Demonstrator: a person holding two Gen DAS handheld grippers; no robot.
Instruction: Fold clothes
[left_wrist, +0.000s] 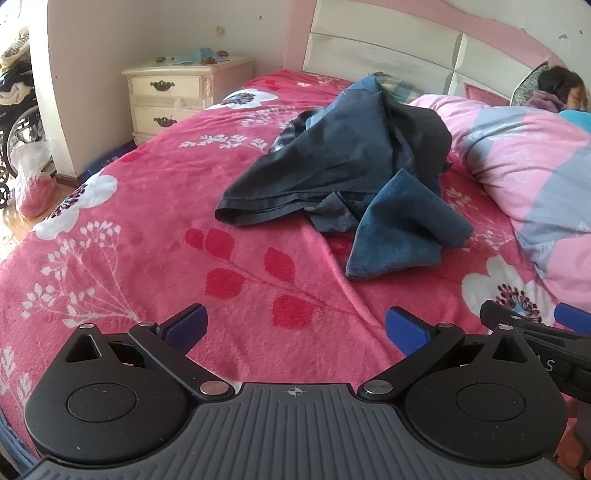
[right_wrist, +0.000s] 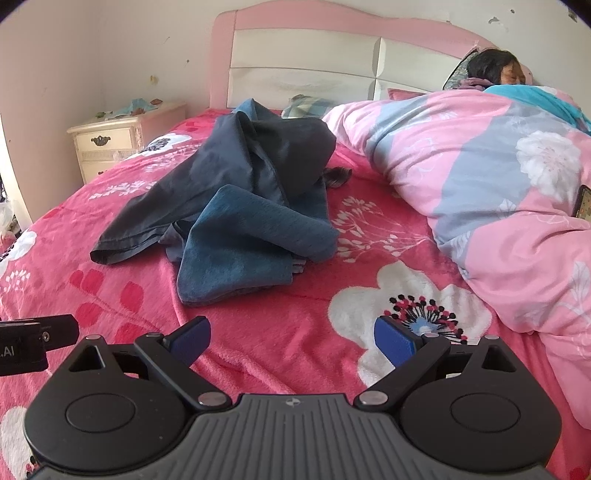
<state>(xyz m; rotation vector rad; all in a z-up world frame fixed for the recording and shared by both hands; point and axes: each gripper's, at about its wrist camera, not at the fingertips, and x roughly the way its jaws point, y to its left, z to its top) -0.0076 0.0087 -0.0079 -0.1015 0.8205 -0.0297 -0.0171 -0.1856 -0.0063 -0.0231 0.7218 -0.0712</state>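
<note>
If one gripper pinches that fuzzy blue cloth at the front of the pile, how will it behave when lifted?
The blue cloth would probably hang limp, since it already lies in soft folds. Its fuzzy nap suggests it will grip rather than slip. It overlaps the dark garment, so lifting may drag that along. Both hand-held grippers, left and right, are open and empty.

The bed blanket is plush, fuzzy pink fleece. The dark navy garment looks thin, smooth, matt woven cloth; the teal cloth over it is thicker and napped. The fingers carry ribbed blue pads on matt black plastic links with shiny metal pins. The nightstand is cream-painted wood.
</note>
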